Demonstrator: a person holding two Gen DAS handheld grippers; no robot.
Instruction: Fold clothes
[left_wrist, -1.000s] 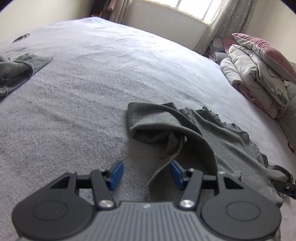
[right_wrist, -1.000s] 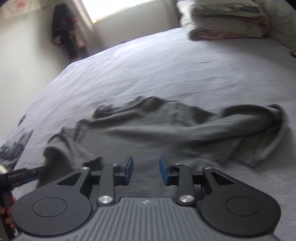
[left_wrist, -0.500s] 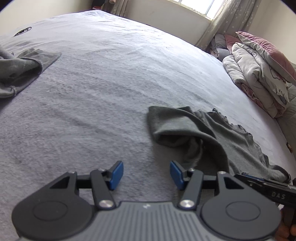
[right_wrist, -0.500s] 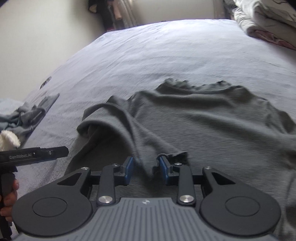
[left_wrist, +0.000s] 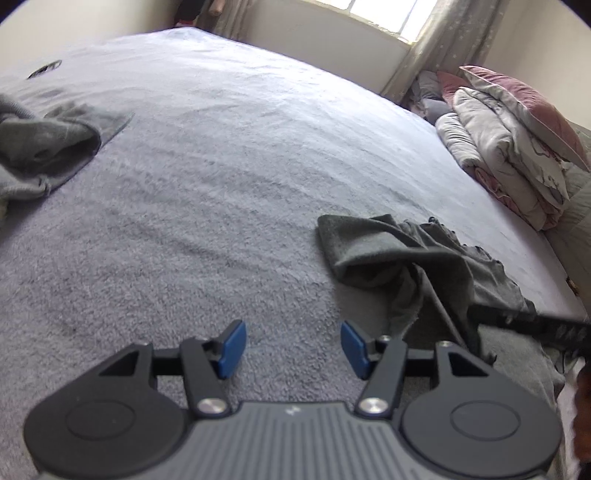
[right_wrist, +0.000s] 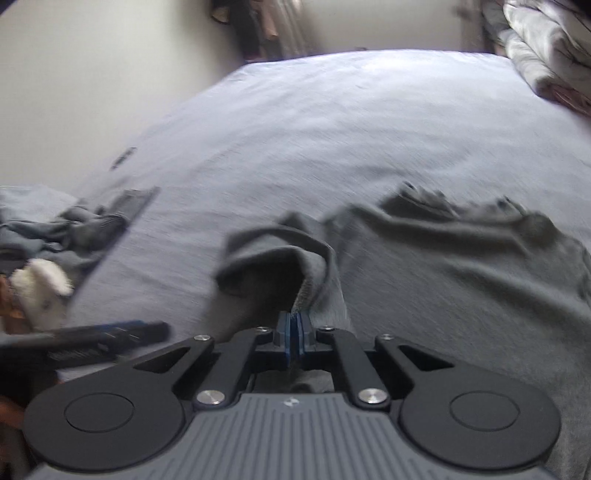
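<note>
A dark grey top (left_wrist: 417, 258) lies crumpled on the lilac-grey bed cover (left_wrist: 229, 177), to the right of my left gripper (left_wrist: 293, 347). That gripper is open and empty, low over the cover. In the right wrist view my right gripper (right_wrist: 294, 341) is shut on an edge of the grey top (right_wrist: 461, 266), which rises in a fold from the pads to a rolled sleeve (right_wrist: 273, 251). The right gripper also shows as a dark bar at the right edge of the left wrist view (left_wrist: 532, 325). The left gripper shows at the lower left of the right wrist view (right_wrist: 96, 338).
A pile of other grey clothes (left_wrist: 40, 144) lies at the left of the bed. Folded quilts and a pink pillow (left_wrist: 517, 147) are stacked at the far right by the window. A small dark object (left_wrist: 44, 69) lies far left on the cover.
My right gripper has closed on the top's edge and lifted it slightly. The left gripper has drifted left, away from the garment, and stays open.
</note>
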